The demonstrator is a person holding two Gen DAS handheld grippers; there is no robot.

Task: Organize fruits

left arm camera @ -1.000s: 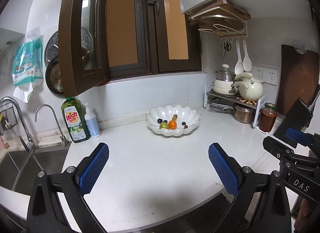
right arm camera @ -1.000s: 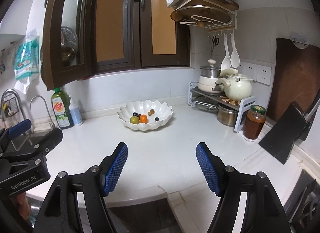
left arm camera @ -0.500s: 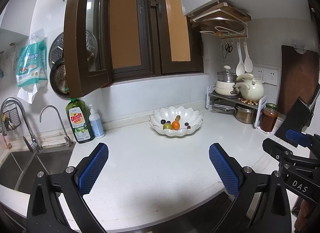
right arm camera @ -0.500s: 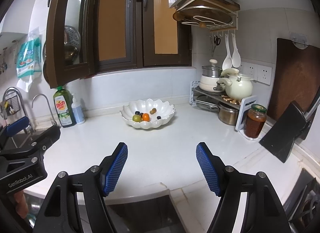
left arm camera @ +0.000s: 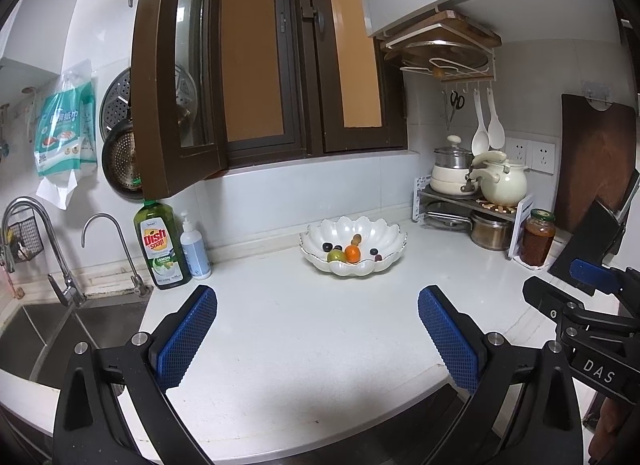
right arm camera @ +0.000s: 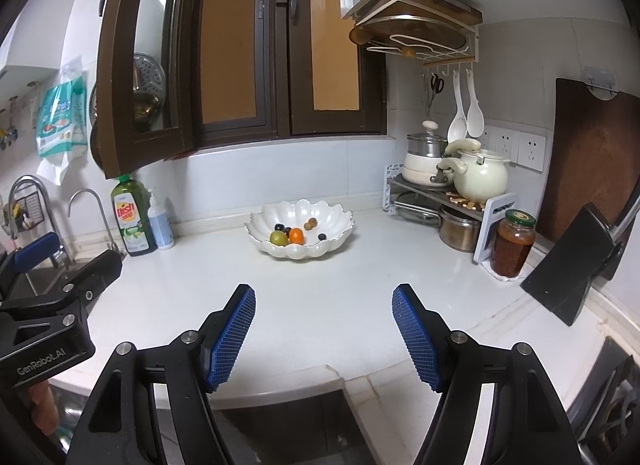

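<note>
Well beyond both spread tools [left arm camera: 318,339] [right arm camera: 324,335], fruit bowl [left arm camera: 384,229] rests.

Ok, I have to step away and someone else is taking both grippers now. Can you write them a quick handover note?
Left gripper: open, empty, over the near counter edge.
Right gripper: open, empty, beside it.
Fruit sits in the white scalloped bowl at the back of the counter: a green fruit, an orange one, a small brown one and a few dark berries.
Done: nothing visibly handled yet.
Left: reach the bowl and sort the fruit; no second container shows.
</note>
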